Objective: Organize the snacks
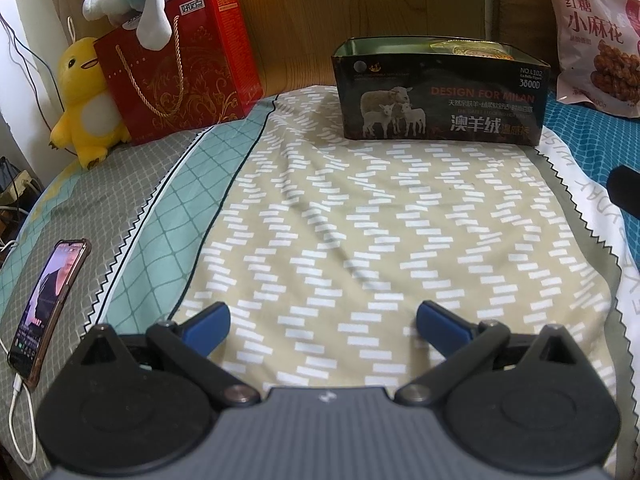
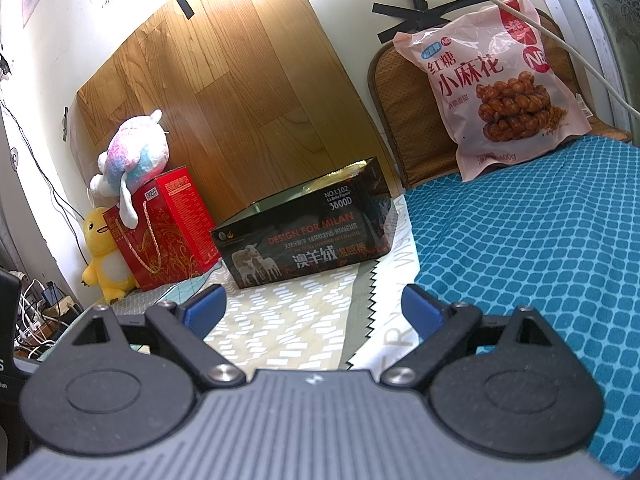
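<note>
A dark open-topped box [image 1: 440,94] printed with sheep stands on the bed at the far middle; it also shows in the right wrist view [image 2: 304,236]. Something gold lies inside it [image 1: 472,49]. A pink snack bag of twisted dough [image 1: 592,36] leans at the far right, also in the right wrist view [image 2: 504,88]. My left gripper [image 1: 323,326] is open and empty above the patterned bedsheet, well short of the box. My right gripper [image 2: 313,310] is open and empty, low over the bed, with the box ahead to the left and the bag ahead to the right.
A red gift box [image 1: 180,68] with plush toys [image 1: 86,100] stands at the far left. A phone [image 1: 50,306] on a charging cable lies at the left bed edge. A brown cushion [image 2: 412,120] backs the snack bag. Cables hang on the wall.
</note>
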A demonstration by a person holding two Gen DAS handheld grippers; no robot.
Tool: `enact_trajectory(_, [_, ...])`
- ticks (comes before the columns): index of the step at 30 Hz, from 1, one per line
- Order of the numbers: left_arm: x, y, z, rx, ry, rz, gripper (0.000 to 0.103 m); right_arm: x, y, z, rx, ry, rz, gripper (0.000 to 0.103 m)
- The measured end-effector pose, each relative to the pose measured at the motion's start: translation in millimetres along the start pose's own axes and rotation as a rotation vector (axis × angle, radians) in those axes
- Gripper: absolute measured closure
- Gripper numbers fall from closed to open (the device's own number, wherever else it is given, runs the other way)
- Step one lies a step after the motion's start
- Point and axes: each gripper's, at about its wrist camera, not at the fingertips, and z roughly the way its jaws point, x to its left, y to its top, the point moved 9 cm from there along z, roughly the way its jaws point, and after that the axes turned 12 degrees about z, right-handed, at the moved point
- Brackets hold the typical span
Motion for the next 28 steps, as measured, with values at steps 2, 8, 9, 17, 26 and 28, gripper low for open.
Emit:
enact_trajectory(2, [-0.4,0.2,0.1,0.0,0.0,-0.001,0.0,0.6,-0.3,0.2,0.0,0.0,0.0,0.007])
enact_trajectory(8, [-0.2,0.3,0.0,-0.001,0.003,0.004,0.0,0.9,-0.5,0.4,-0.001,0.0,0.001,0.007])
enact_trajectory(9, [-0.6,0.5,0.0,-0.001,0.003,0.004,0.0,1.0,-0.5,0.5,-0.001,0.0,0.001,0.007])
enact_trajectory(17, [-0.2,0.7,-0.2,-0.001,0.003,0.004,0.0,0.7,-0.3,0.1,-0.001,-0.001,0.002,0.007])
enact_trajectory(26, [-1.3,2.8,-1.0,-0.015,0.0,0.005,0.0,1.3,-1.3,0.5,-0.002,-0.002,0.003,0.007])
enact_trajectory(28, [-1.4,3.5,-1.6,-0.021,-0.001,0.01,0.0,1.3,-1.3,0.5,-0.002,-0.002,0.003,0.007])
